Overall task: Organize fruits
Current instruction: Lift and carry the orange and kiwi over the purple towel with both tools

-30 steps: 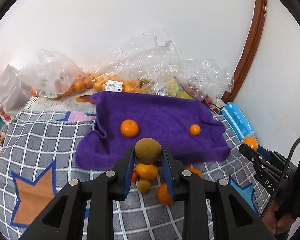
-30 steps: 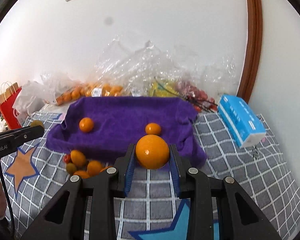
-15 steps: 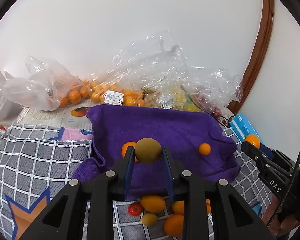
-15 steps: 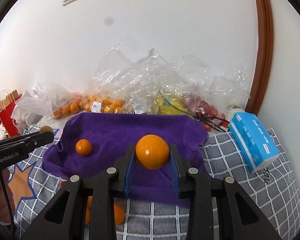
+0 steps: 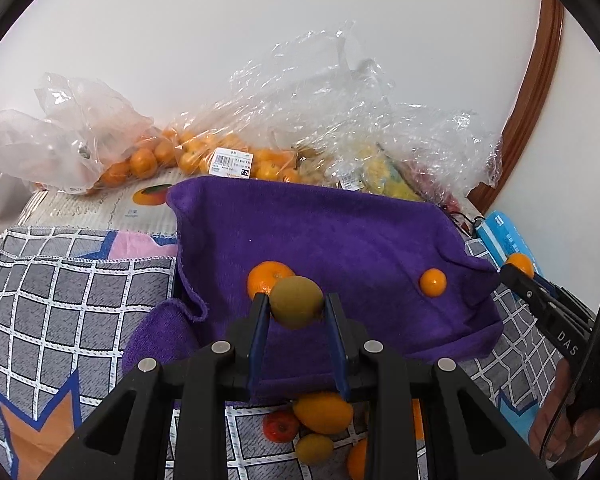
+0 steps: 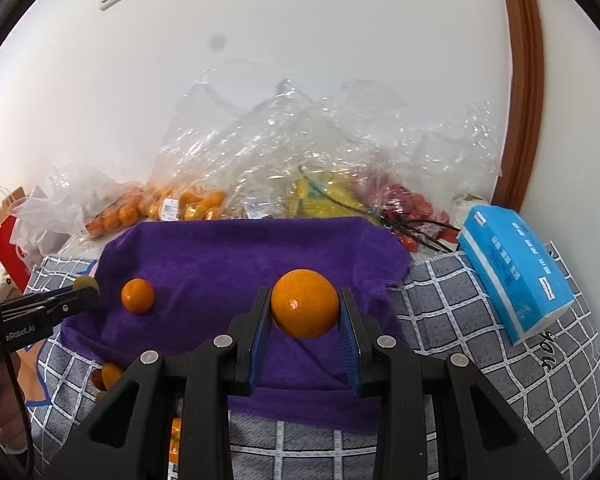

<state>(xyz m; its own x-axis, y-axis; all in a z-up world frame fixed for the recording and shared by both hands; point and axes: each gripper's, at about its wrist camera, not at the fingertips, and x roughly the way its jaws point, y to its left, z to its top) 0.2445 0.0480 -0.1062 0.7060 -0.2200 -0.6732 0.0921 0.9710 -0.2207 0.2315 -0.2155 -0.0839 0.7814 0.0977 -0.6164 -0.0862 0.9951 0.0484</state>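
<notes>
Between our left gripper's [image 5: 295, 307] jaws sits one brown-green kiwi [image 5: 296, 301], clamped above the purple towel [image 5: 340, 240]; ahead of it lie two oranges [image 5: 269, 278], and four fruits rest below the jaws. Our right gripper [image 6: 305, 312], marked "DAS", clamps one larger orange [image 6: 304, 303] over that towel.

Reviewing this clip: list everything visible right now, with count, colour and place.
towel: one, purple, on checked cloth
oranges on towel: two, orange
kiwi: one, green-brown, in left hand-held gripper
large orange: one, in right hand-held gripper
loose fruit: several, orange, red, green, in front of towel
plastic bags: several, clear, by wall
tissue pack: one, blue, right
left hand-held gripper: black, shut
right hand-held gripper: black, shut
</notes>
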